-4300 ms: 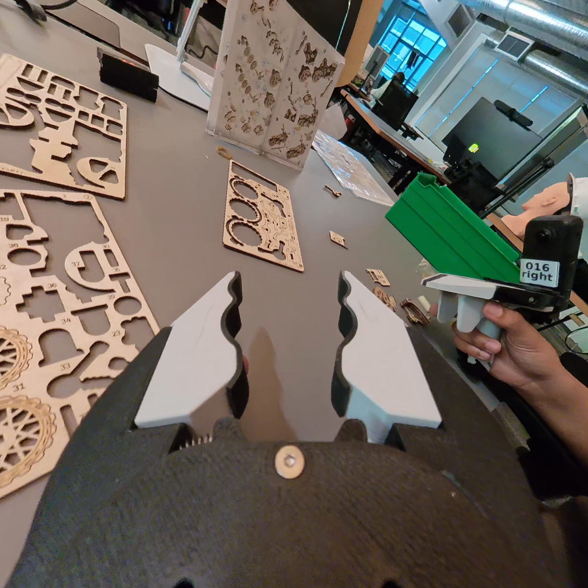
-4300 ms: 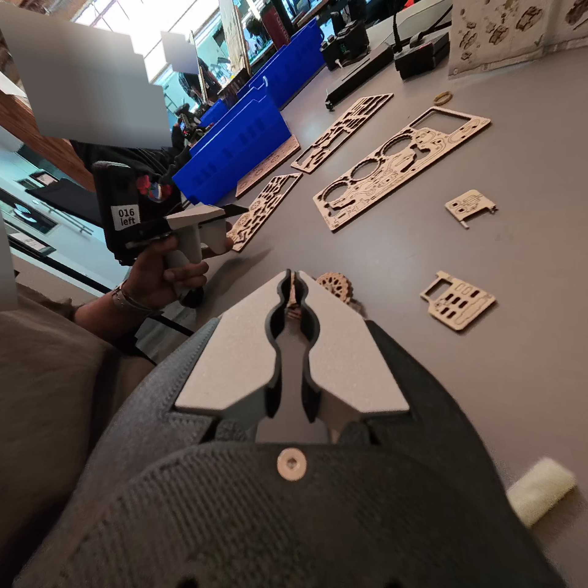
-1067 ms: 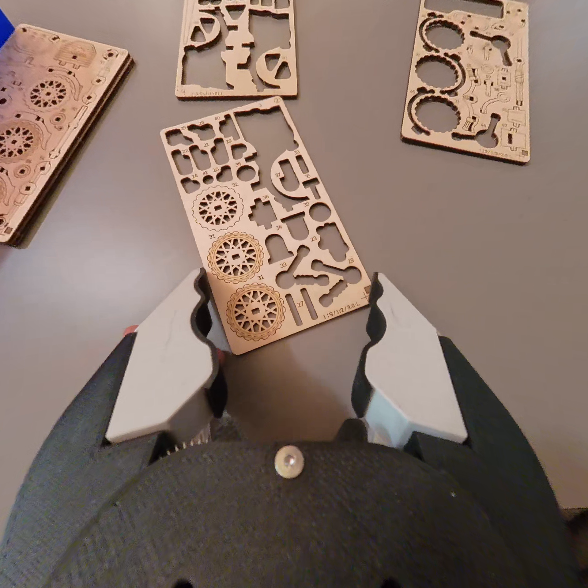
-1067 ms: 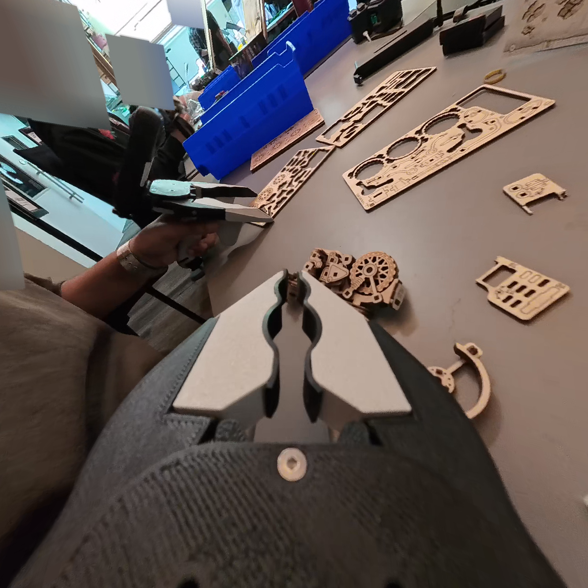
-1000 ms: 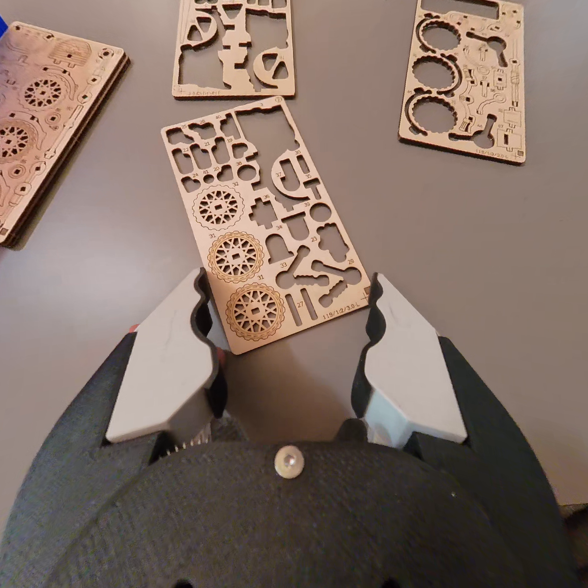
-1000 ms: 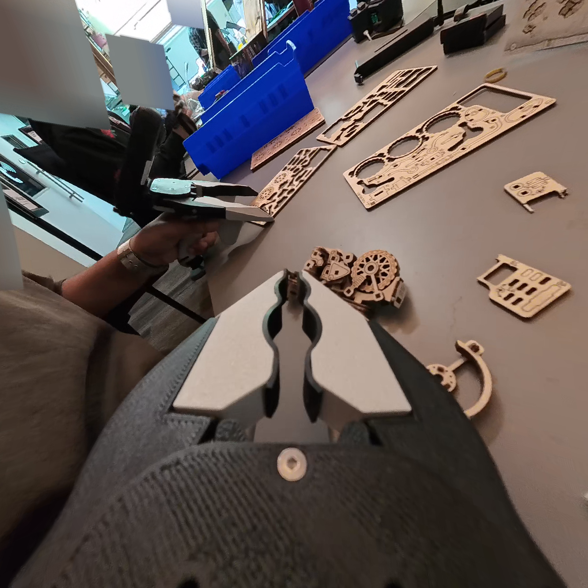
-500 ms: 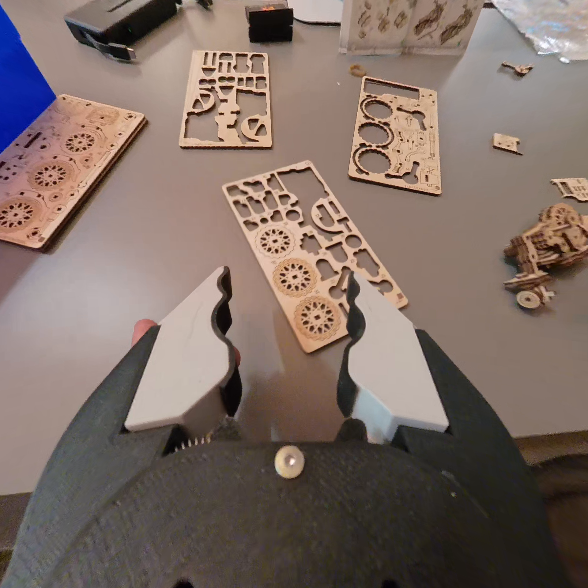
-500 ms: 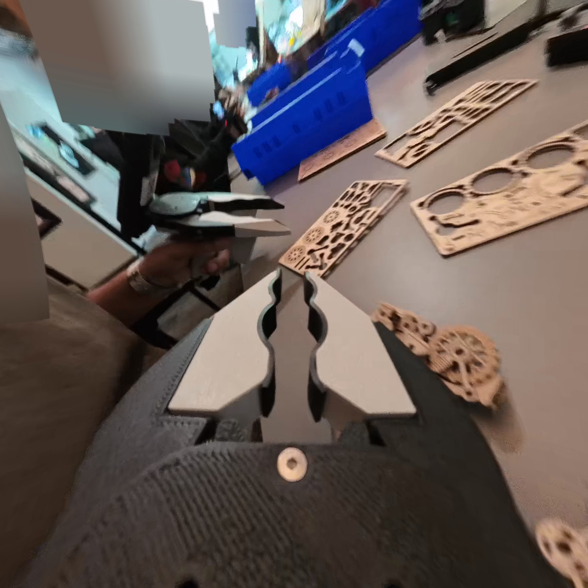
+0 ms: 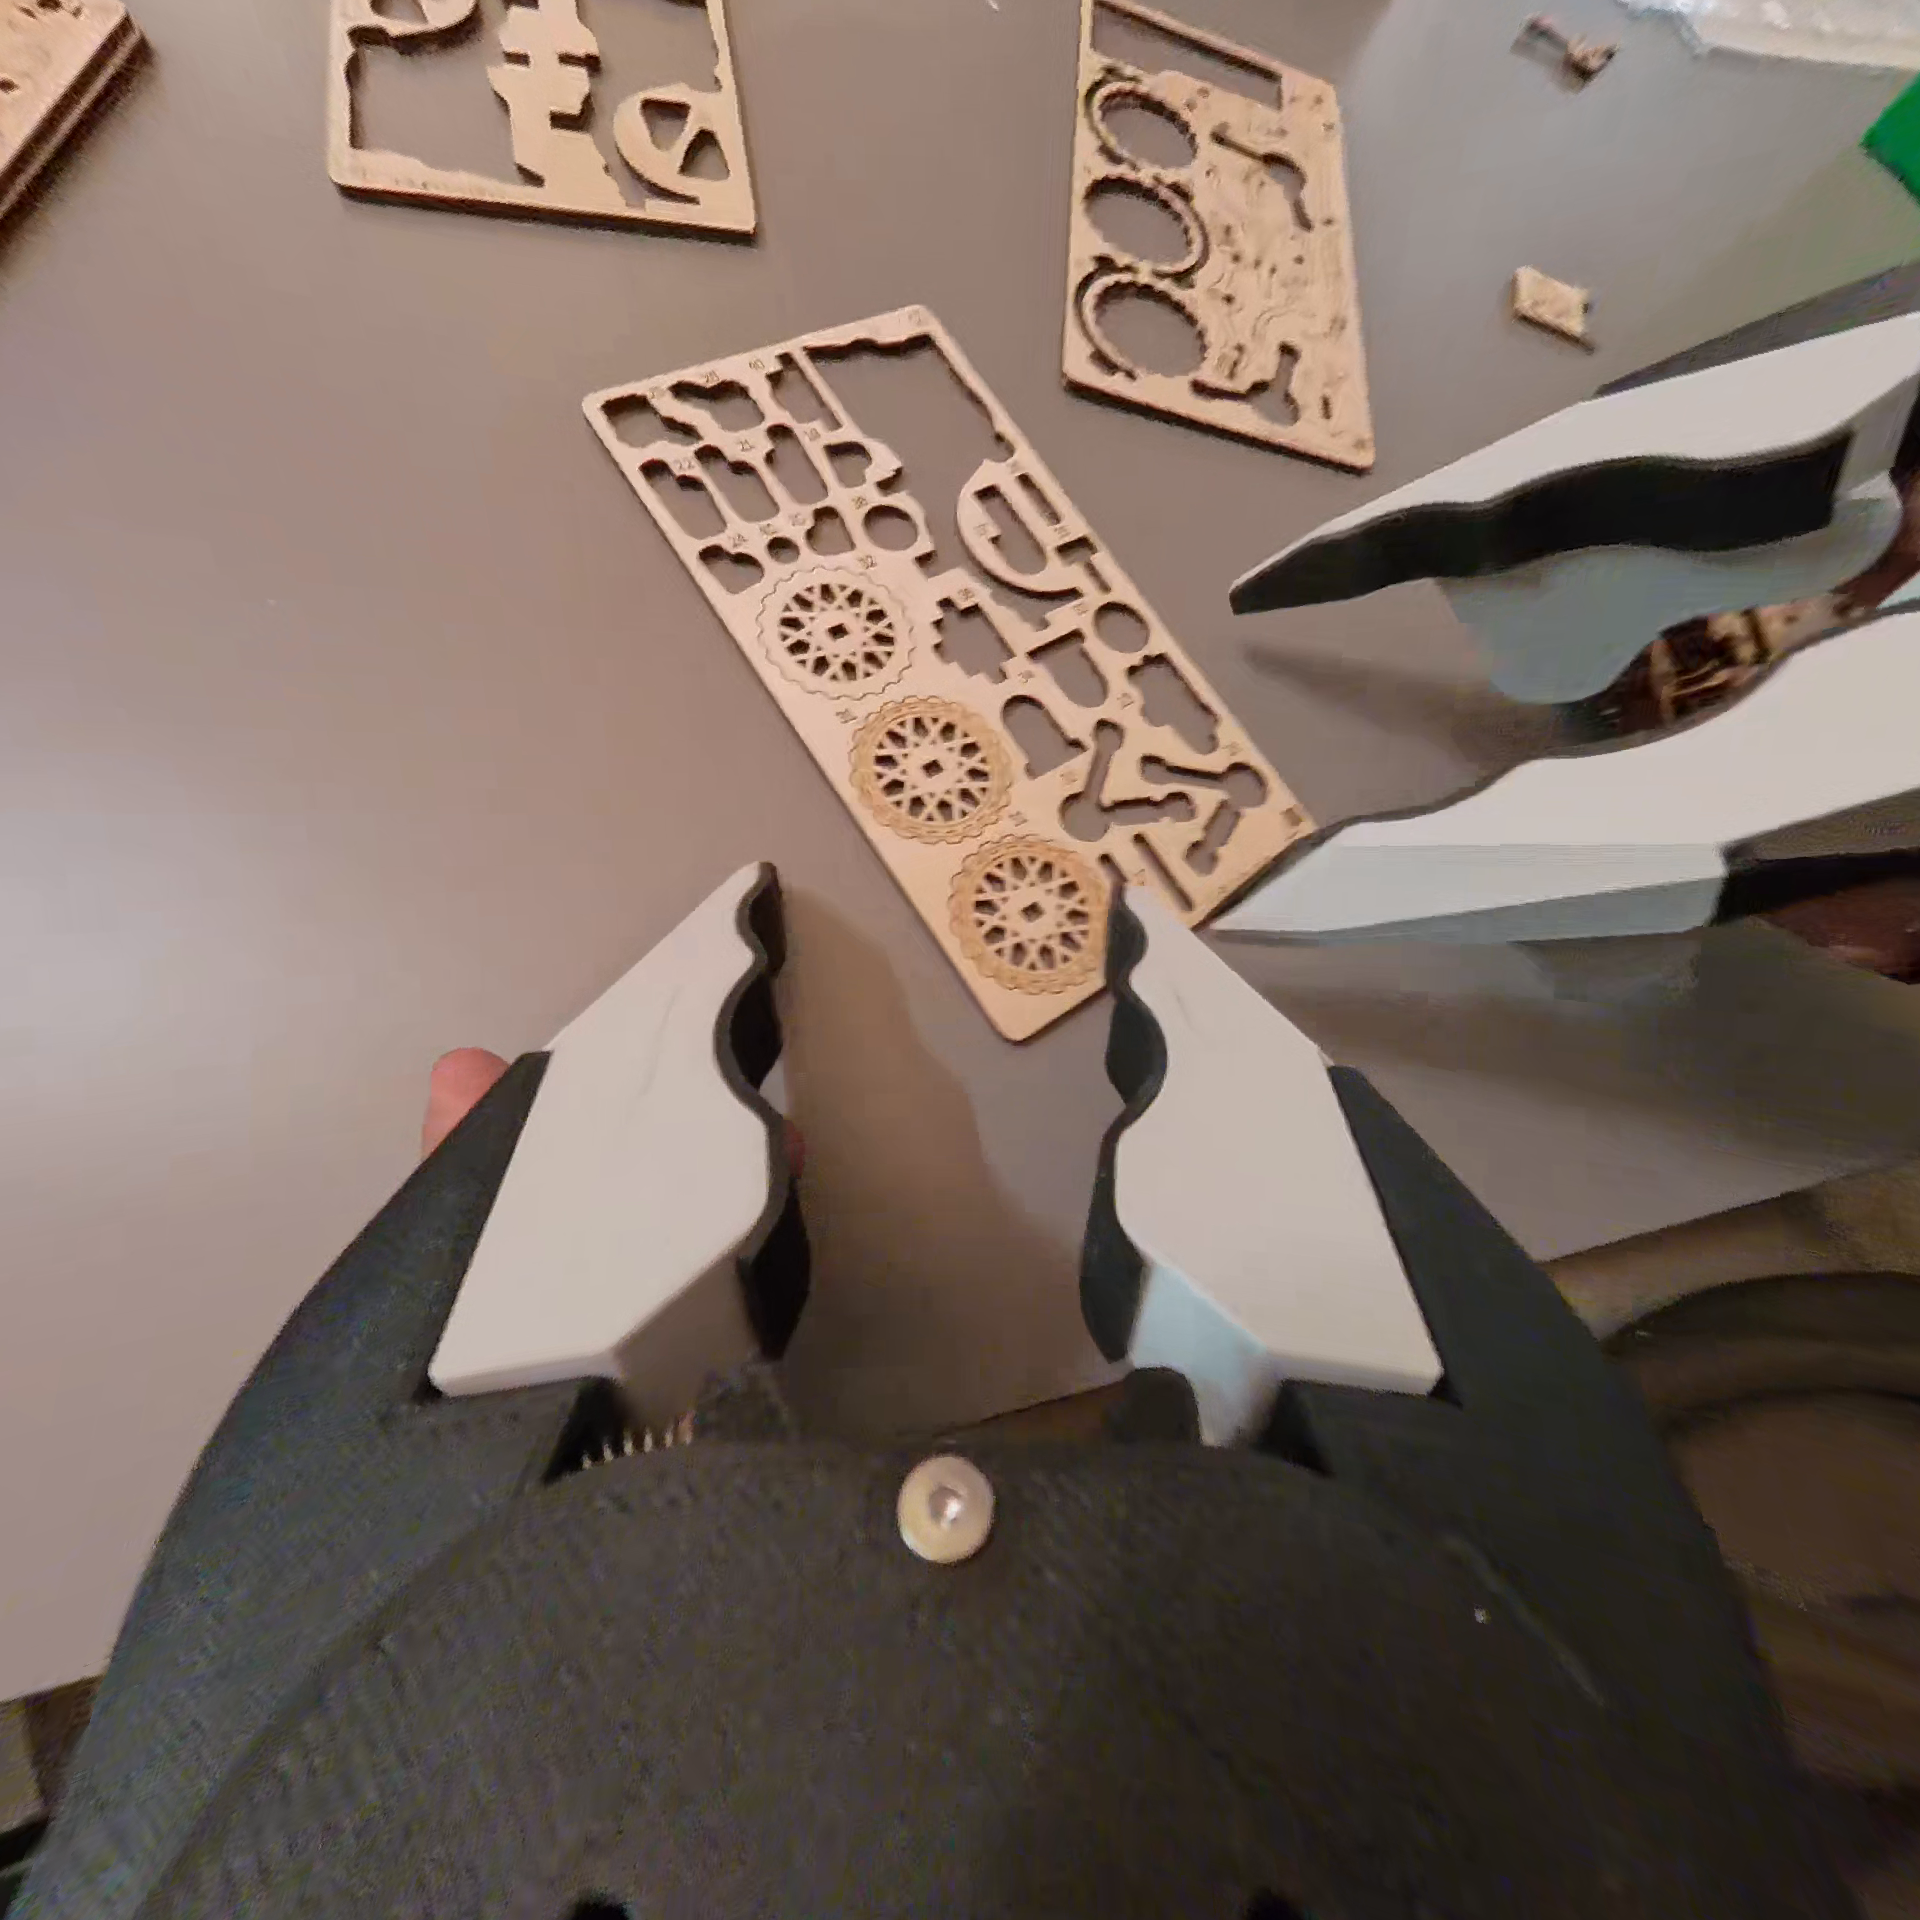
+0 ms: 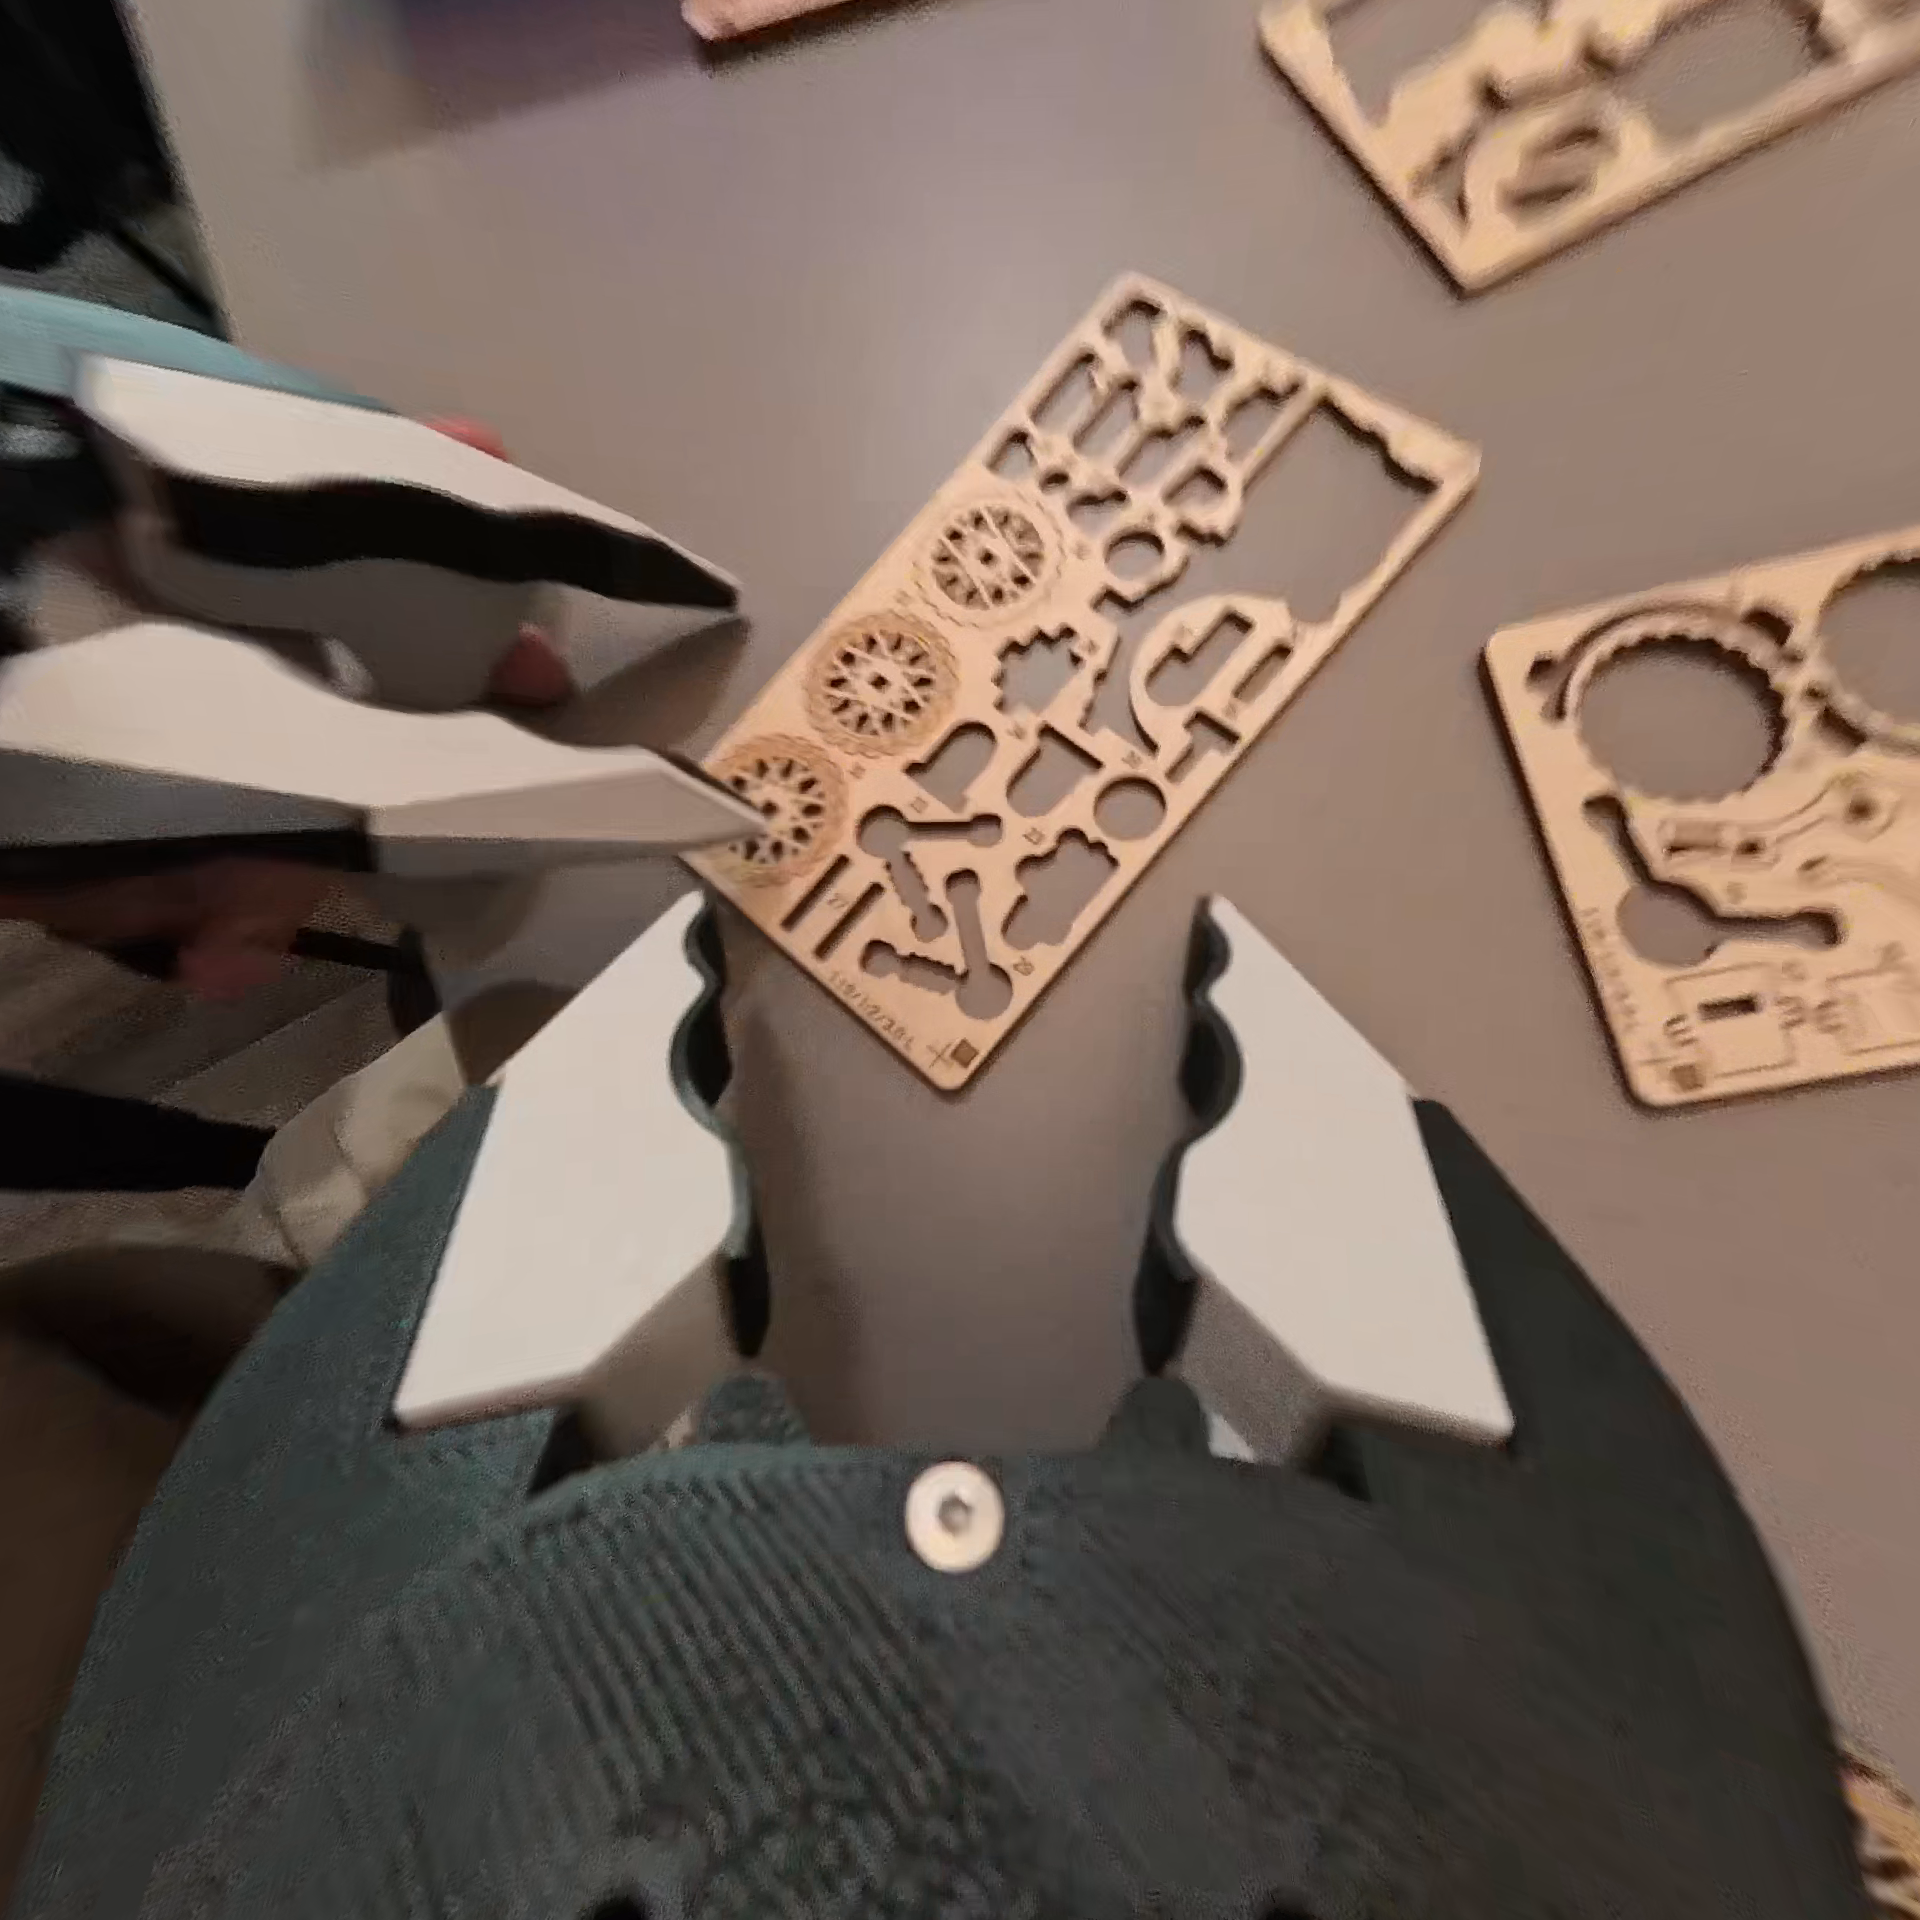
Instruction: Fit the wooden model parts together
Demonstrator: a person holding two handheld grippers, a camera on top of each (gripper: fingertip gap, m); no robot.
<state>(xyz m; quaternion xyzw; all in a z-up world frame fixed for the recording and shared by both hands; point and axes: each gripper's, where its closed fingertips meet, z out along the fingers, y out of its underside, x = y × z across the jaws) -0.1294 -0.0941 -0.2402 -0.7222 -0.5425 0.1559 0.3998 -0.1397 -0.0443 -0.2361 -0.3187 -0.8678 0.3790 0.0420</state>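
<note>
Grey surface point(image 9: 312, 623) strewn with wooden sheets, wheel-patterned sheet point(image 9: 935, 665) lying centrally, left tongs point(image 9: 943, 883) spread empty at its 6 o'clock, right tongs point(image 10: 954, 909) likewise spread empty.

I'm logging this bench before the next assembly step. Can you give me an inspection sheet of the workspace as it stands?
Surface: flat grey tabletop, bare between the sheets.
Job's things: pale laser-cut plywood parts sheet lying flat, three spoked wheels not yet punched out; plywood sheet with three round toothed holes; mostly emptied plywood sheet.
Clutter: two small loose wooden offcuts at the far right.
Grippers: left gripper open and empty at the parts sheet's near end; right gripper open and empty at the same end.
Cables: nothing seen.
Surroundings: green object at the right edge, unclear.
</note>
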